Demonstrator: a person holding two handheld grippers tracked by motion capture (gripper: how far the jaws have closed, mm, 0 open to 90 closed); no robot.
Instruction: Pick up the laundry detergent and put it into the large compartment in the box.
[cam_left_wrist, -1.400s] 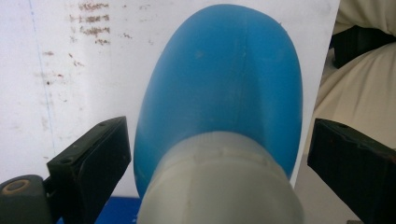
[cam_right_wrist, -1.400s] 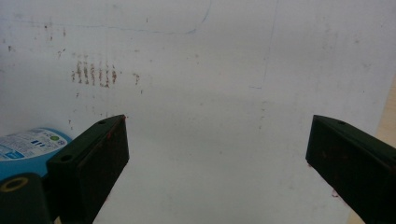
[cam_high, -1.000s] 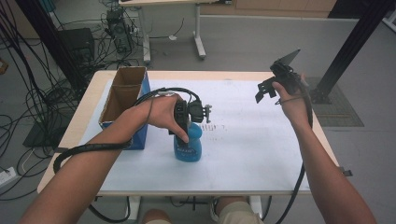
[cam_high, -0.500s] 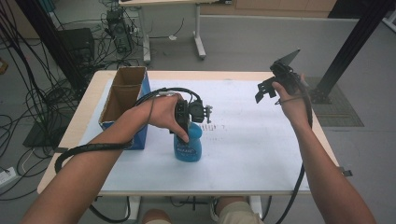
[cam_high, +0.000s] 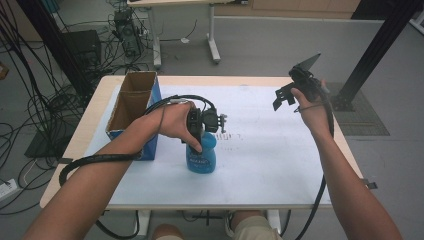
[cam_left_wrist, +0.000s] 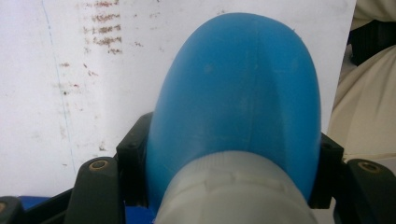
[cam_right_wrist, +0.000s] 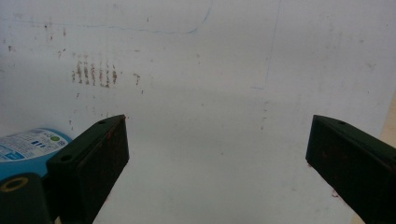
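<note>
Bottle (cam_high: 202, 159) upright on white sheet (cam_high: 270, 150), mid-table, just right of box (cam_high: 131, 112). Blue plastic, rounded shoulders, pale cap (cam_left_wrist: 229, 191): likely light, smooth, a bit slippery; walls may give under squeeze. Best hold high, at neck under cap. Left gripper (cam_left_wrist: 224, 175) comes from above, jaws just closing, now pinching shoulders either side. Left wrist bent down over bottle. Right gripper (cam_right_wrist: 217, 154) held up off far right of table, jaws wide, nothing between.

The bottle (cam_high: 202, 157) was smooth blue plastic with a matt sheen, the box (cam_high: 131, 111) plain brown cardboard, the desk (cam_high: 280, 165) covered in scuffed white paper.
</note>
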